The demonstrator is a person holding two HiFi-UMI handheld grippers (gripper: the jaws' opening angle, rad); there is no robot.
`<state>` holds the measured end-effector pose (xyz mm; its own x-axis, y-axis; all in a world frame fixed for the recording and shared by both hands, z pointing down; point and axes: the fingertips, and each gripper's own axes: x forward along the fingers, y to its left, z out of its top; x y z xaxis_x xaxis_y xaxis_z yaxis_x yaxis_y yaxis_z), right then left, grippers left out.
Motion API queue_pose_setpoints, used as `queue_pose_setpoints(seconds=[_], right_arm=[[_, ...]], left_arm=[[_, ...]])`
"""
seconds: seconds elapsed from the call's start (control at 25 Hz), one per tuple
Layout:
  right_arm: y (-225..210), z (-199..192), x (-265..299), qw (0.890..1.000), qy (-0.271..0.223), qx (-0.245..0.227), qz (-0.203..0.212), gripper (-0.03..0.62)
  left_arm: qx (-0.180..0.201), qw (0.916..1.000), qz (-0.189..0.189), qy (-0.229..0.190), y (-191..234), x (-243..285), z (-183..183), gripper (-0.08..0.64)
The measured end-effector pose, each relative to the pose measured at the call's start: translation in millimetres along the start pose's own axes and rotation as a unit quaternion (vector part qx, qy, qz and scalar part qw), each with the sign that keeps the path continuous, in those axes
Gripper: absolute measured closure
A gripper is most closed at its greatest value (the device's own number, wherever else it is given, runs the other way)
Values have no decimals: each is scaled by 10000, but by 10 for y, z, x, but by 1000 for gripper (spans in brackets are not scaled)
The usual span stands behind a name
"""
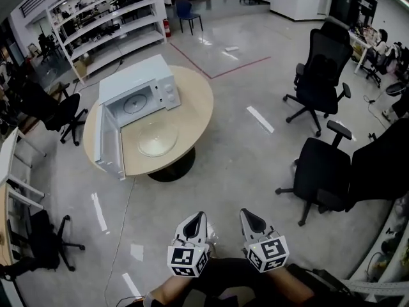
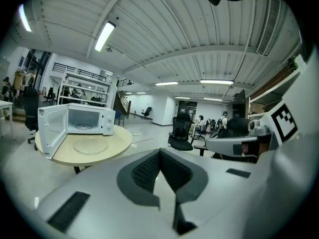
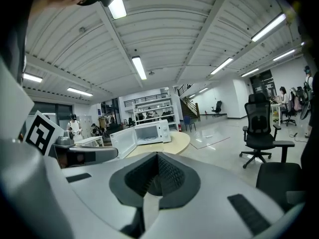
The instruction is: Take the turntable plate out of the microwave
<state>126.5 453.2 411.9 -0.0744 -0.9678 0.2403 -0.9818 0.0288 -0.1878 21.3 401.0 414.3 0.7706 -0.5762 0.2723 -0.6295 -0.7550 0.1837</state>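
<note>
A white microwave (image 1: 136, 89) stands on a round wooden table (image 1: 199, 100) with its door (image 1: 108, 151) swung wide open. The clear glass turntable plate (image 1: 157, 139) lies flat on the tabletop in front of the oven; it also shows in the left gripper view (image 2: 90, 146). Both grippers hang close to my body at the bottom of the head view, far from the table. My left gripper (image 1: 198, 217) is shut with nothing in it, and so is my right gripper (image 1: 246, 214). The microwave appears small in the right gripper view (image 3: 148, 132).
Black office chairs (image 1: 319, 75) (image 1: 326, 171) stand to the right on the grey floor. Another chair (image 1: 61, 110) sits left of the table. White shelving (image 1: 105, 21) lines the back wall. A cable (image 1: 121, 229) runs from the table across the floor.
</note>
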Motion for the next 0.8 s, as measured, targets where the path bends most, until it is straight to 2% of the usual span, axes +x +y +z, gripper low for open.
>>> queue_pose_setpoints(seconds=[0.36,0.8], right_arm=[[-508,-41,-584,9992,-134,85,-362,578],[-792,-101,-1002,9977,-173,117,-642,577]], left_arm=[[170,9993,-323,9,-717,152,-75,514],[337,9971,-679,41,-1225,253,-103,514]])
